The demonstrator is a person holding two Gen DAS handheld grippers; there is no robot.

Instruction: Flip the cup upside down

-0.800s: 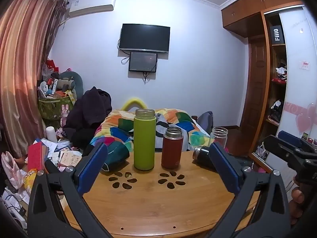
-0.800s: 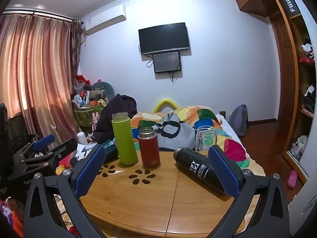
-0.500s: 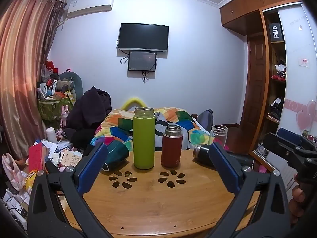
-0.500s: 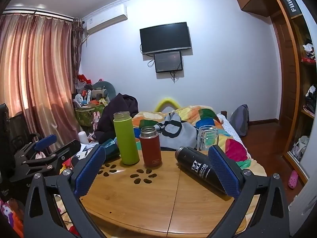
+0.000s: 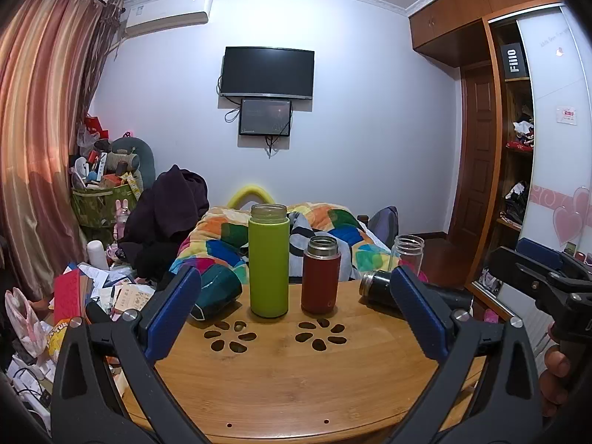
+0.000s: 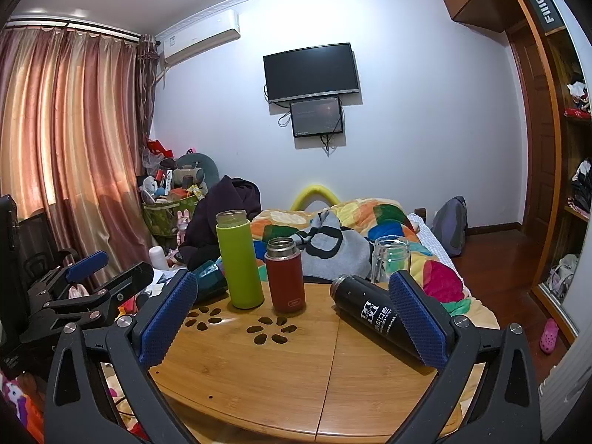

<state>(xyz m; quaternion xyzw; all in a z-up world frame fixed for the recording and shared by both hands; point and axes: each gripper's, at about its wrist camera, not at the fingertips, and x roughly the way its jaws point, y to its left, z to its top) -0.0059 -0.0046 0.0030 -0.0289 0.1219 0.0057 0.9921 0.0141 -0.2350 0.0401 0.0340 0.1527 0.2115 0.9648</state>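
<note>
left gripper (image 5: 294, 314): we held it low over the near edge of the table (image 5: 281, 381), fingers spread wide, nothing between them
right gripper (image 6: 292, 318): same, spread wide and empty, low over the near right part of the table; black flask ran behind its right finger (image 6: 418, 322)
green flask (image 5: 269, 261): stood upright, lid off, far centre of the table
red flask (image 5: 320, 275): upright, just right of the green one, apart from it
black flask (image 6: 373, 312): lay on its side at right, mouth pointing far-left
teal cup (image 5: 216, 292): lay on its side at the far left edge, partly hidden behind our left finger (image 5: 172, 312)
glass jar (image 6: 391, 259): upright at the far right edge, behind the black flask
target cup: we couldn't tell which vessel was meant; neither gripper touched any of them
cutouts (image 5: 320, 333): two flower-shaped sets in the tabletop, just near of the green and red flasks
bed (image 6: 370, 222): patchwork quilt, right behind the table
</note>
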